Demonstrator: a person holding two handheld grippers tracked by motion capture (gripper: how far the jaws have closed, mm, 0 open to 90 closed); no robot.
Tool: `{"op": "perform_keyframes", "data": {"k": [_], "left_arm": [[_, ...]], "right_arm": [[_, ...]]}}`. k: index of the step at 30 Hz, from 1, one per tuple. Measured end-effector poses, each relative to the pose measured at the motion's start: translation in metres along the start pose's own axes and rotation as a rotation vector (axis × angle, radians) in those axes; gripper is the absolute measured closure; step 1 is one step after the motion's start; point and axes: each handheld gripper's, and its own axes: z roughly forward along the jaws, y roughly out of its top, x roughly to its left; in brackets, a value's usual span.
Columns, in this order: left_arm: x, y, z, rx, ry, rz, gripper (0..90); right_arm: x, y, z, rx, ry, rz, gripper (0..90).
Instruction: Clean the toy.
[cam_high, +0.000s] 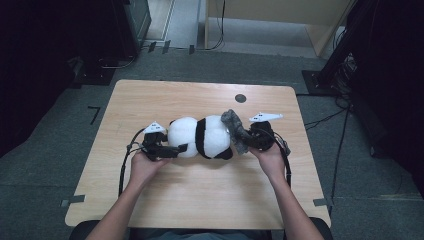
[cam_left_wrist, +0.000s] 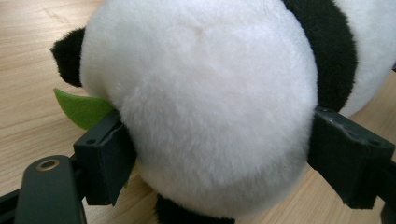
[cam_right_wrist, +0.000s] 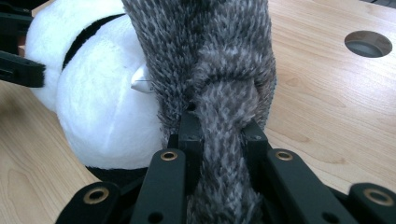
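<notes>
A black and white panda plush (cam_high: 200, 137) lies on its side in the middle of the wooden table (cam_high: 200, 195). My left gripper (cam_high: 175, 149) is at its left end, with the round white head (cam_left_wrist: 210, 102) between wide-spread jaws; the fur brushes both pads (cam_left_wrist: 105, 158) without being squeezed. A green felt leaf (cam_left_wrist: 79, 109) pokes out beside the head. My right gripper (cam_high: 250, 140) is at the plush's right end, shut on a grey knitted scarf (cam_right_wrist: 210, 56). The scarf is knotted just above the jaws and runs up over the panda's body (cam_right_wrist: 102, 107).
A round cable hole (cam_high: 240, 98) sits in the tabletop behind the plush and appears as the hole (cam_right_wrist: 368, 43) in the right gripper view. Bare wood lies in front of both hands. Dark equipment and cables stand on the floor around the table.
</notes>
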Motion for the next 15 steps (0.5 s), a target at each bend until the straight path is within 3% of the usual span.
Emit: {"op": "perform_keyframes", "data": {"k": [5,8,11,15], "left_arm": [[0.006,0.006,-0.006,0.043,-0.031,0.017,14.8],[0.008,0.008,-0.011,0.062,-0.044,0.057,15.5],[0.012,0.008,-0.017,0.063,-0.051,0.096,17.0],[0.019,0.013,-0.027,0.023,-0.065,0.117,24.1]], "right_arm": [[-0.003,-0.001,-0.001,-0.002,-0.013,-0.008,76.7],[-0.005,-0.001,0.0,0.011,-0.023,-0.008,76.8],[-0.005,-0.001,0.002,0.013,-0.027,-0.005,76.8],[-0.006,-0.001,0.003,0.014,-0.03,-0.01,76.8]]}}
